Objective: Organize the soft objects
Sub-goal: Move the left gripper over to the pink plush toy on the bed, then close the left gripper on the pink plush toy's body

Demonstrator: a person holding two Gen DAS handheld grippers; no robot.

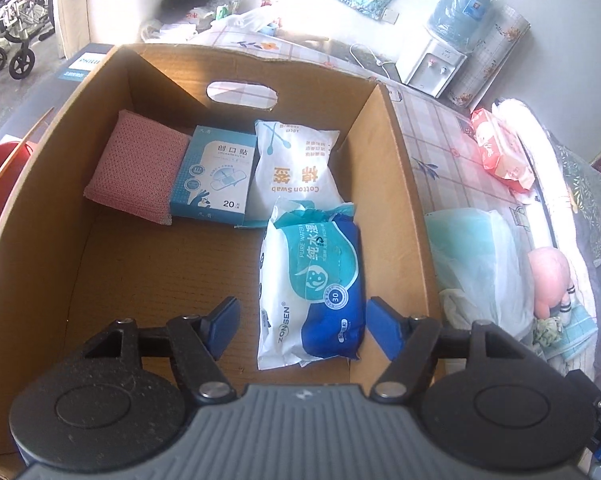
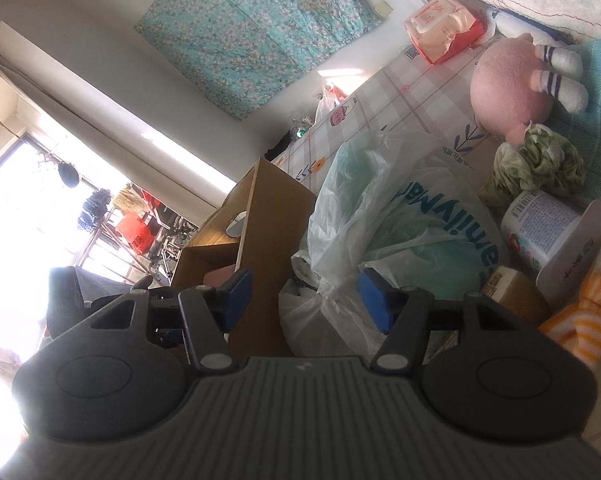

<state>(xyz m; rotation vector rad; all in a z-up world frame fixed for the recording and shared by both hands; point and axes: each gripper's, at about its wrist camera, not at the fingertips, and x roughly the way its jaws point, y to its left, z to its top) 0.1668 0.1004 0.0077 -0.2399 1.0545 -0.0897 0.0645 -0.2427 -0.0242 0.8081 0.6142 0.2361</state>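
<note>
Room: A bright room had white walls, and a big flowery teal cloth (image 2: 256, 28) hung on one wall.
Table: The table cloth (image 1: 440, 136) was checked, with little flowers and leaves printed on it.
Box: A big brown cardboard box (image 1: 40, 216) stood on the table with its top open. It had ridged paper walls and an oval handle hole in the far wall.
Plastic bag: A thin, crinkly white bag (image 2: 384, 216) lay just beside the box, with something pale green showing through it.
Soft toy: A round pink plush toy (image 2: 500, 92) with striped white socks lay on the table, well apart from the box.
Wet wipes: A soft blue and white pack of wet wipes (image 1: 312, 288) lay flat on the box floor by the right wall.
Cotton swabs: A puffy white bag of cotton swabs (image 1: 296, 164) lay behind the wipes, touching them.
Sponge: A pink, bumpy sponge pad (image 1: 136, 170) lay in the far left corner.
Plaster box: A small blue paper carton (image 1: 216, 176) lay between the sponge and the swabs.
Left gripper: The left gripper (image 1: 302, 326) was above the box with its blue pads spread wide, holding nothing.
Right gripper: The right gripper (image 2: 304, 298) was near the plastic bag, also spread wide and holding nothing.
</note>
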